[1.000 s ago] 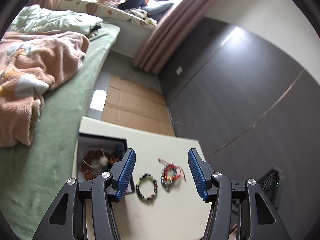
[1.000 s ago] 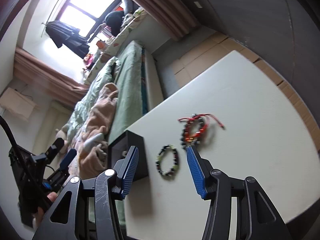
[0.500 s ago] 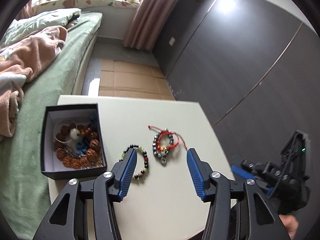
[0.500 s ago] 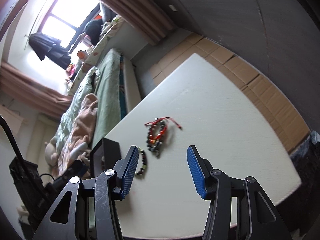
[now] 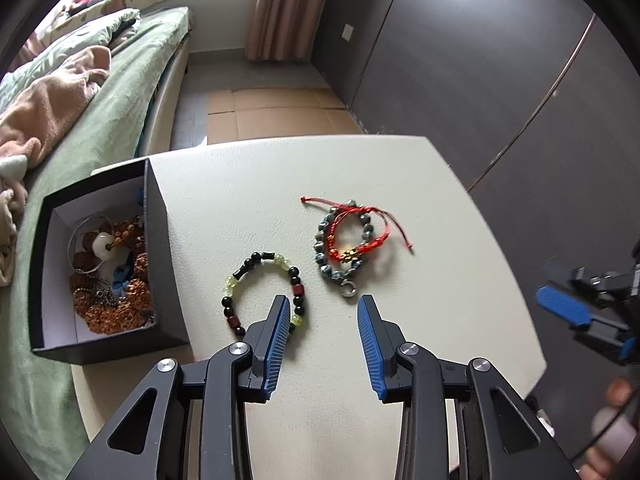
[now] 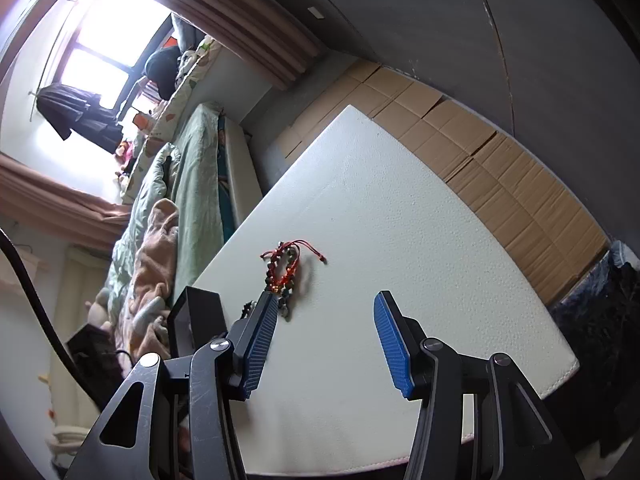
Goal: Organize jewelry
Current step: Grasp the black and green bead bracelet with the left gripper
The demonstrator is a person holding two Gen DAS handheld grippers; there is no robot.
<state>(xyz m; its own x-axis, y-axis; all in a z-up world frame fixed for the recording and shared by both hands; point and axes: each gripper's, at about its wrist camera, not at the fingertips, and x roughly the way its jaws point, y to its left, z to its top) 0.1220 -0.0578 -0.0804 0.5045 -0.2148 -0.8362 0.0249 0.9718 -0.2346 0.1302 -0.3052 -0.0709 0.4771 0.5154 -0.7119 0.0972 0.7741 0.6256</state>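
Observation:
On the white table (image 5: 420,208) lie a black, yellow and red bead bracelet (image 5: 264,288) and a red cord bracelet (image 5: 352,232) lying on a grey bead bracelet (image 5: 326,262). A black box (image 5: 160,248) at the left holds brown bead jewelry (image 5: 108,300). My left gripper (image 5: 323,306) hovers just short of the bracelets; its jaws are closing with nothing between them. In the right wrist view my right gripper (image 6: 324,300) stands open over the table, nothing in it, with the red and grey bracelets (image 6: 284,268) beyond its left finger. The black box (image 6: 196,320) sits to its left.
A bed with a green sheet (image 5: 100,120) and a beige blanket (image 5: 44,108) runs along the table's left side. Cardboard sheets (image 5: 280,108) cover the floor beyond the table. A dark wall of panels (image 5: 500,80) stands on the right. The other gripper (image 5: 580,312) shows at the right edge.
My left gripper has dropped and come nearer the bracelets, tilting down, and its jaws have narrowed. My right gripper has drifted sideways; the bracelets now sit further left in its view.

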